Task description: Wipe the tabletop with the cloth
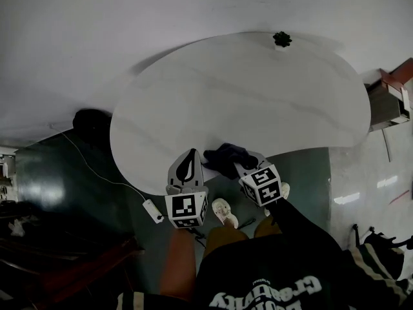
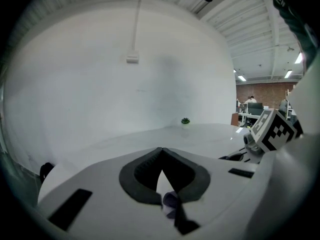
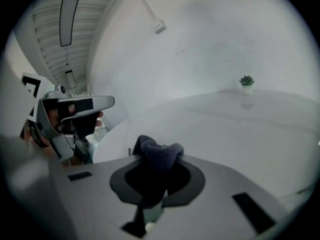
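Worktop (image 1: 258, 95): white, smooth, rounded outline. Cloth (image 1: 224, 157): dark, soft, bunched at the near edge. Right gripper (image 1: 247, 168): low over the near edge, jaws clenched on the cloth, which bulges above their tips. Left gripper (image 2: 162, 154): just left of the cloth, jaws closed tip to tip. Small potted plant (image 1: 282, 39): far edge.

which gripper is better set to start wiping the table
Right, I'd say: the right gripper has its jaws shut on the cloth at the table's near edge, while the left gripper's jaws are shut beside it.
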Motion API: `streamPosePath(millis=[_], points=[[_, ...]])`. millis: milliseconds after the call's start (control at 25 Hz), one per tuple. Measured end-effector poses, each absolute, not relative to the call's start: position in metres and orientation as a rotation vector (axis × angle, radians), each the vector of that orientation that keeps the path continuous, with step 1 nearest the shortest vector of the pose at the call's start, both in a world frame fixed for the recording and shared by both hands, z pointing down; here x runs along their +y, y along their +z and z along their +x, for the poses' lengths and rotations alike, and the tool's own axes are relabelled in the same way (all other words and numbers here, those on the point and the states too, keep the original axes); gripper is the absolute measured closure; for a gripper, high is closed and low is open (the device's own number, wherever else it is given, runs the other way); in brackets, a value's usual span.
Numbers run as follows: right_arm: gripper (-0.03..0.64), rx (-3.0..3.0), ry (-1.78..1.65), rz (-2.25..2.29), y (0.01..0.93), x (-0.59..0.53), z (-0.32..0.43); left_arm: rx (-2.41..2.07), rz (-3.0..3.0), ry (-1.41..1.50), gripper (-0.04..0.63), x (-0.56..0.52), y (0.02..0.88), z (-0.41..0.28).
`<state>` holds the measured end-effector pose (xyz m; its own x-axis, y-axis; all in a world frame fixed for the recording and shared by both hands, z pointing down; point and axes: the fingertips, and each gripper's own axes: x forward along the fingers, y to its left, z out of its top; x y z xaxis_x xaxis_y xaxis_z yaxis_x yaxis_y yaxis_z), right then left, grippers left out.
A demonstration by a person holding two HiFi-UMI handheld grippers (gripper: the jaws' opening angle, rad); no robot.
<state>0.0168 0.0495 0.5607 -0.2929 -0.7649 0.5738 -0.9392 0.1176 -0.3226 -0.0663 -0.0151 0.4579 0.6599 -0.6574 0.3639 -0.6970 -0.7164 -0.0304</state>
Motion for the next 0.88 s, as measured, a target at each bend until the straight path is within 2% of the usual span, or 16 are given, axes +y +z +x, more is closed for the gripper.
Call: streamPosePath(millis=[880], points=[[0.586,-1.9,0.863,1.904,0.558,0.122,0.245,-0.851,2.903,0.521,0.6,0.032,0.461,0.166]])
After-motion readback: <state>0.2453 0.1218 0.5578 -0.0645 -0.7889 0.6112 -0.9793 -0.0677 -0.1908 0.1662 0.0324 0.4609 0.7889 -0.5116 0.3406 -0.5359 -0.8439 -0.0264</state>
